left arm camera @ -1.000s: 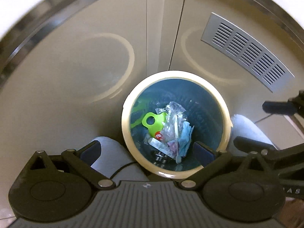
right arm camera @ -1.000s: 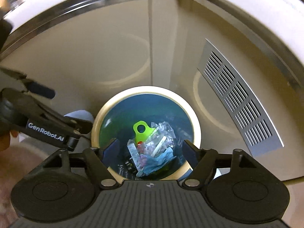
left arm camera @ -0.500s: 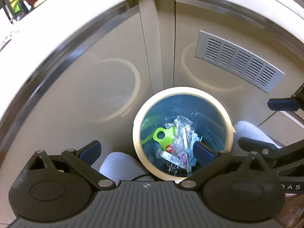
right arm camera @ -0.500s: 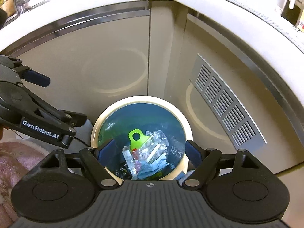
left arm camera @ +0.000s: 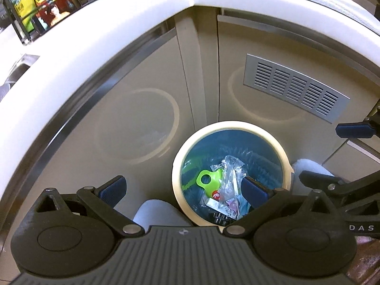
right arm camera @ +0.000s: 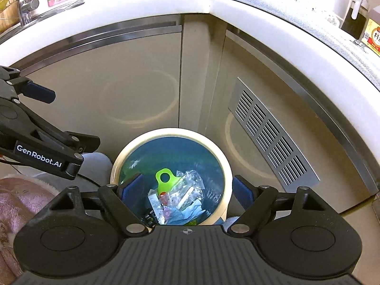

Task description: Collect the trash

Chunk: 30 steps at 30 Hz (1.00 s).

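While both tools are hanging over the corner of the kitchen cabinets, the left hand-held gripper (left arm camera: 184,190) is standing with its jaws wide apart and nothing between them, its blue pads (left arm camera: 113,186) clear of everything below. The right hand-held gripper (right arm camera: 187,190) is likewise spread wide and carrying nothing; its pads are framing the bin from above without touching it. Sitting on the floor in the angle where the two beige cabinet doors (left arm camera: 133,123) are meeting, the round bin (left arm camera: 177,185) with the cream rim and blue liner is holding the trash (right arm camera: 180,197): a bright green plastic tag (left arm camera: 209,180) with a hole, crumpled clear wrappers, a pale blue scrap and small printed packets, all lying loosely at the bottom. A metal vent grille (right arm camera: 270,135) is showing in the right-hand door, near the bin. Above, the white desk (left arm camera: 71,54) is curving around the corner, carrying bottles and packets (left arm camera: 21,2) in a wire rack at its far left, and a tap (right arm camera: 26,7) is showing in the right wrist view. A pale grey slipper-like shape (left arm camera: 159,213) is lying just beside the bin on the floor.
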Each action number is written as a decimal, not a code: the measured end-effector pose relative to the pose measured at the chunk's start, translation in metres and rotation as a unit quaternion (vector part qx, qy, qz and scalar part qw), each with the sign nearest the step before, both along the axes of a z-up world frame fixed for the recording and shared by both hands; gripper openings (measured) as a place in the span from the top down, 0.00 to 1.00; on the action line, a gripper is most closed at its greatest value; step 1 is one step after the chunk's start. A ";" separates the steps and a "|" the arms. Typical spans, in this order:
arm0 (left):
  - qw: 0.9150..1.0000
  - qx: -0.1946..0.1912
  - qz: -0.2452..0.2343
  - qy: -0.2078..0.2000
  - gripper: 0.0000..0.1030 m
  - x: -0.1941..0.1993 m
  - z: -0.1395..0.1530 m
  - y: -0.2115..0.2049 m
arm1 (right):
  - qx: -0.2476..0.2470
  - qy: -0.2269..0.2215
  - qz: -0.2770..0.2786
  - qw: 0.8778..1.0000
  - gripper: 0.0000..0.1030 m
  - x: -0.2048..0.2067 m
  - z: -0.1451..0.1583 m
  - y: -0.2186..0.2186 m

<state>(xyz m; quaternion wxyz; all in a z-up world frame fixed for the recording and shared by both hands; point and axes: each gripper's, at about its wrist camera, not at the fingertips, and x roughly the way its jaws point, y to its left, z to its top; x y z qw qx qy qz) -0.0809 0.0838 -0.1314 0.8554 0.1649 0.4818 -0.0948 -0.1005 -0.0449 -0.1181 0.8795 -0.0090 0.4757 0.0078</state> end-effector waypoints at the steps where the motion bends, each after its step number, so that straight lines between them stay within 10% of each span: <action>1: 1.000 0.001 -0.001 -0.003 0.00 -0.001 0.001 0.000 | 0.000 -0.001 0.000 1.000 0.19 0.000 0.001 0.000; 30: 0.998 0.001 -0.016 -0.058 0.00 -0.008 0.031 0.003 | 0.010 -0.035 -0.011 0.999 0.19 -0.008 0.017 -0.008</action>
